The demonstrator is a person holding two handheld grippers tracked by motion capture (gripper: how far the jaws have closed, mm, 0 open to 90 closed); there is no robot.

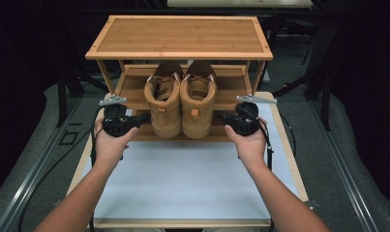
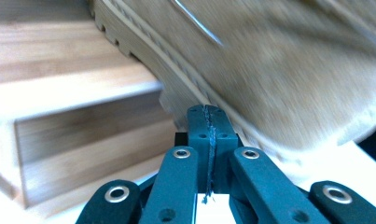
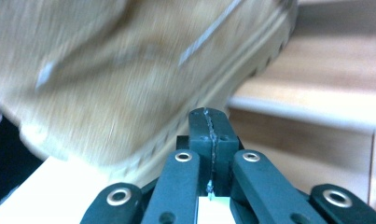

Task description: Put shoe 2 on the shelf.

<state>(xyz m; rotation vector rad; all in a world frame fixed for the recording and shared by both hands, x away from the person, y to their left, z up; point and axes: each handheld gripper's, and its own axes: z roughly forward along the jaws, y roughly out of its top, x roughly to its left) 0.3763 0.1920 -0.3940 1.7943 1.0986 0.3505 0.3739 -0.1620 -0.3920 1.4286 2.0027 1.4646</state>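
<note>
Two tan lace-up boots, the left boot point(image 1: 162, 104) and the right boot point(image 1: 197, 101), stand side by side on the lower shelf of a bamboo shoe rack point(image 1: 179, 36), toes toward me. My left gripper point(image 1: 143, 118) is shut and empty, its tips against the outer side of the left boot by the sole. My right gripper point(image 1: 220, 116) is shut too, mirrored against the right boot's outer side. In the left gripper view the closed jaws point(image 2: 207, 112) meet the ridged sole of the boot point(image 2: 279, 70). The right gripper view has the jaws point(image 3: 208, 114) at the sole of the other boot point(image 3: 120, 70).
The rack stands at the far end of a white table top point(image 1: 183, 179) with wooden edges. The rack's top shelf overhangs the boots' ankles. Its legs point(image 1: 105, 77) flank the lower shelf point(image 2: 83, 135). Dark floor and metal rails surround the table.
</note>
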